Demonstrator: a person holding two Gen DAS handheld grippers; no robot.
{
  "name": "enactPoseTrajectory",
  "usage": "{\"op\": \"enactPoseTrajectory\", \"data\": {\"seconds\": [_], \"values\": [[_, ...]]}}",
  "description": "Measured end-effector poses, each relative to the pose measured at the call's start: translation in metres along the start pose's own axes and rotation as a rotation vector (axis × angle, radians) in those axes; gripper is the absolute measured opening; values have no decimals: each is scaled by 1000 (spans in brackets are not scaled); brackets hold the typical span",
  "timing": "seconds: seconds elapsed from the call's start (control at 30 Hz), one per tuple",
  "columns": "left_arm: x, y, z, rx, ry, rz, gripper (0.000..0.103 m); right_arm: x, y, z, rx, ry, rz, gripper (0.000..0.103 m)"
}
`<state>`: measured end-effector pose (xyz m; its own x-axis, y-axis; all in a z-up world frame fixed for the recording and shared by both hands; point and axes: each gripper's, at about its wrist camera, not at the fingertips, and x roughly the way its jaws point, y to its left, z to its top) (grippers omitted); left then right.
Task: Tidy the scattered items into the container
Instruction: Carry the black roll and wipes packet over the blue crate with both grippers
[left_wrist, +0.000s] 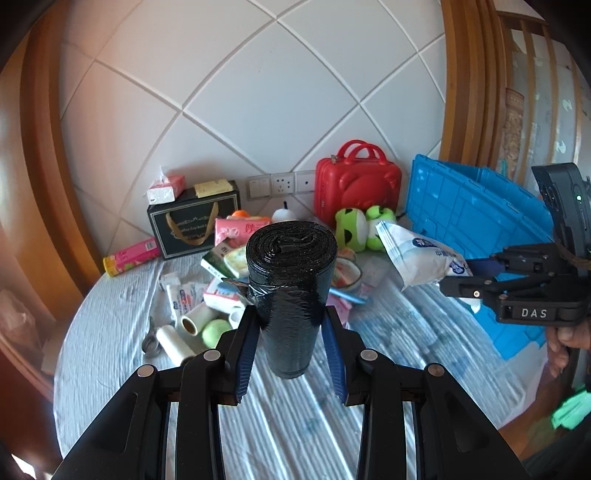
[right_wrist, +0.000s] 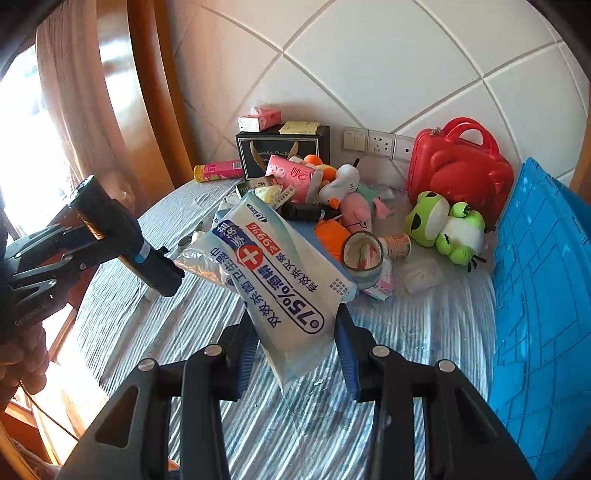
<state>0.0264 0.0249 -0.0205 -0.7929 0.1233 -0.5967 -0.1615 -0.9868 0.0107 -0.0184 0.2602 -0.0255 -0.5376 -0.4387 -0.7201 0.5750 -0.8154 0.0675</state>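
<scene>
My left gripper (left_wrist: 291, 332) is shut on a black roll of bin bags (left_wrist: 290, 280) and holds it upright above the table; it also shows in the right wrist view (right_wrist: 122, 236). My right gripper (right_wrist: 295, 350) is shut on a white and blue pack of alcohol wipes (right_wrist: 273, 273), lifted above the table; the pack also shows in the left wrist view (left_wrist: 421, 254). The blue crate (right_wrist: 543, 280) stands at the right, its lid (left_wrist: 465, 206) raised. Scattered items lie in a pile at the back of the table.
A red toy suitcase (right_wrist: 458, 166), green frog plush (right_wrist: 443, 229), goose plush (right_wrist: 340, 188), tape roll (right_wrist: 364, 254), black gift box (left_wrist: 192, 221) and pink tube (left_wrist: 129, 256) sit on the striped tablecloth (left_wrist: 399, 350). Tiled wall with sockets (left_wrist: 280, 184) lies behind.
</scene>
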Motion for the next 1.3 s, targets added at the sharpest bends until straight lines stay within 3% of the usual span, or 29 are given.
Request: {"op": "enactPoseTrajectory", "data": {"seconds": [0.7,1.3], "values": [[18,-184,99,62,-92,-19,34,-135,-160,12,37,-163,19,38],[60,-340,172,179,-131,-165,34,-216,-289,-25,169,-219,-103,38]]}}
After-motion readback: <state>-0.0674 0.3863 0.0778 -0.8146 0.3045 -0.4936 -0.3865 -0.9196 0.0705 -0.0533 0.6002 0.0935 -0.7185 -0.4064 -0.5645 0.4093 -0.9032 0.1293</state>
